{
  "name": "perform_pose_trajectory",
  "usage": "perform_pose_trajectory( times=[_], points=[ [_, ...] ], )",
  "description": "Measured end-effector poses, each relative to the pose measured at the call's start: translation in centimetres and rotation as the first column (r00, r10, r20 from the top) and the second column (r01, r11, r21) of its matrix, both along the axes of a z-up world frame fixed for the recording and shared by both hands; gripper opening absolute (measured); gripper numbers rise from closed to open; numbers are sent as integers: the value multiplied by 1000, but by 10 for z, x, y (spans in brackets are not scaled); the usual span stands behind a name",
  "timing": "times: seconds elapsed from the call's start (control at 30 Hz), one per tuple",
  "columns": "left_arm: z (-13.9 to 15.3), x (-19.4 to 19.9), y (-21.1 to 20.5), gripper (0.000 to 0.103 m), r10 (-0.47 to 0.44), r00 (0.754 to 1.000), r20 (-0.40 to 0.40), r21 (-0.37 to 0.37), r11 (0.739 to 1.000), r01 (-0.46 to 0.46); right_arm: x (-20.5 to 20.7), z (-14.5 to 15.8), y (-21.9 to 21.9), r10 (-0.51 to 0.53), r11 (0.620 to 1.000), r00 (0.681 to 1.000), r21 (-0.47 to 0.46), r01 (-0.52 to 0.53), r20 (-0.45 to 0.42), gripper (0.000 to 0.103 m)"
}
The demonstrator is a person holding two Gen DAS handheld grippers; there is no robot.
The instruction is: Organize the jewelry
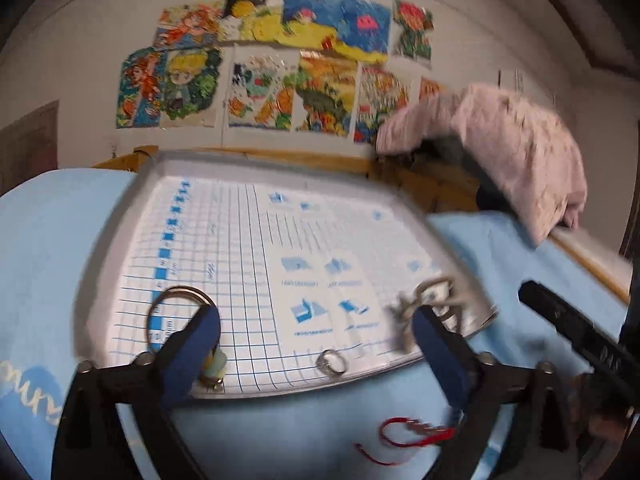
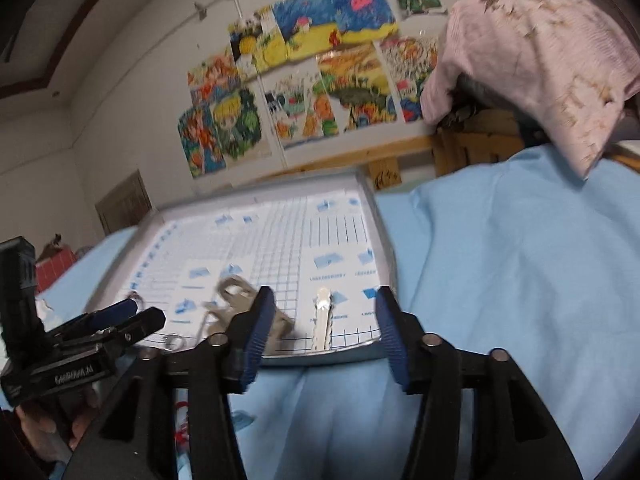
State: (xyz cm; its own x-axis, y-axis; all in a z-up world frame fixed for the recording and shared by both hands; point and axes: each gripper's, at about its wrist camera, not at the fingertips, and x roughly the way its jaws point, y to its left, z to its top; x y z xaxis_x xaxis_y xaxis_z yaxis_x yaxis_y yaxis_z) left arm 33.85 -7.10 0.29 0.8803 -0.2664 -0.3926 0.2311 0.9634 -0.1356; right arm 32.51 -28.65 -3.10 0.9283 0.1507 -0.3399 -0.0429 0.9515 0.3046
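Observation:
A white tray (image 1: 132, 216) with a blue grid sheet lies on a light blue cloth. On it are a silver bangle (image 1: 180, 296), a small silver ring (image 1: 331, 362), a pale green charm (image 1: 216, 368) and a tangled silver chain piece (image 1: 430, 300). A red cord bracelet (image 1: 404, 432) lies on the cloth in front of the tray. My left gripper (image 1: 316, 344) is open above the tray's near edge, over the ring. My right gripper (image 2: 324, 336) is open over the tray's (image 2: 372, 208) near right corner, with a silver hair clip (image 2: 322, 320) between its fingers and the chain piece (image 2: 236, 296) to the left.
The light blue cloth (image 2: 500, 280) covers the surface to the right. A pink garment (image 2: 532, 52) hangs over a wooden frame (image 2: 400, 148) at the back right. Colourful pictures (image 1: 280, 64) hang on the wall behind. The left gripper's body (image 2: 60, 344) shows at the left of the right wrist view.

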Motion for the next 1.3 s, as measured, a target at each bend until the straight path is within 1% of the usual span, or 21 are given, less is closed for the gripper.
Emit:
perform_pose_trajectory(
  times=[0.03,0.1,0.17,0.23,0.27,0.33,0.47,0.53,0.77,0.93,1.1,1.2,1.3],
  points=[
    [6,-10,2,102,5,1000,13,-19,1000,-5,-11,6,-1,-5,1000,1000,-4,5,26,64],
    [16,-28,4,103,20,999,34,-37,999,-19,-26,17,0,-10,1000,997,-20,12,73,71],
    [26,-48,8,103,43,998,50,-66,997,-40,-37,31,2,-2,1000,995,-30,5,99,77],
    [33,-66,11,103,46,997,58,-90,995,-40,-54,45,8,2,999,991,-42,3,133,92],
    [38,-81,14,103,50,996,70,-103,994,-43,-63,52,10,8,999,989,-49,0,151,95],
    [43,-98,20,103,65,994,84,-116,992,-55,-84,64,17,16,998,982,-69,-3,191,100],
    [50,-140,30,103,98,990,99,-115,990,-86,-123,82,28,27,996,971,-87,-6,236,101],
    [50,-163,37,103,122,986,109,-96,989,-112,-146,87,33,21,996,968,-87,1,248,101],
    [40,-224,63,103,179,978,108,-61,983,-173,-210,90,45,31,995,966,-104,-5,256,101],
    [26,-252,74,103,197,978,76,-58,980,-192,-246,83,48,13,995,968,-95,11,249,101],
    [8,-266,76,103,203,978,40,-16,979,-202,-271,67,55,-13,998,979,-56,25,205,101],
    [-1,-267,80,103,202,979,6,-14,979,-202,-283,49,59,-22,998,989,-50,29,145,101],
    [-11,-263,84,103,208,977,-48,-13,978,-209,-285,36,57,-37,998,996,-45,40,85,101]
  ],
)
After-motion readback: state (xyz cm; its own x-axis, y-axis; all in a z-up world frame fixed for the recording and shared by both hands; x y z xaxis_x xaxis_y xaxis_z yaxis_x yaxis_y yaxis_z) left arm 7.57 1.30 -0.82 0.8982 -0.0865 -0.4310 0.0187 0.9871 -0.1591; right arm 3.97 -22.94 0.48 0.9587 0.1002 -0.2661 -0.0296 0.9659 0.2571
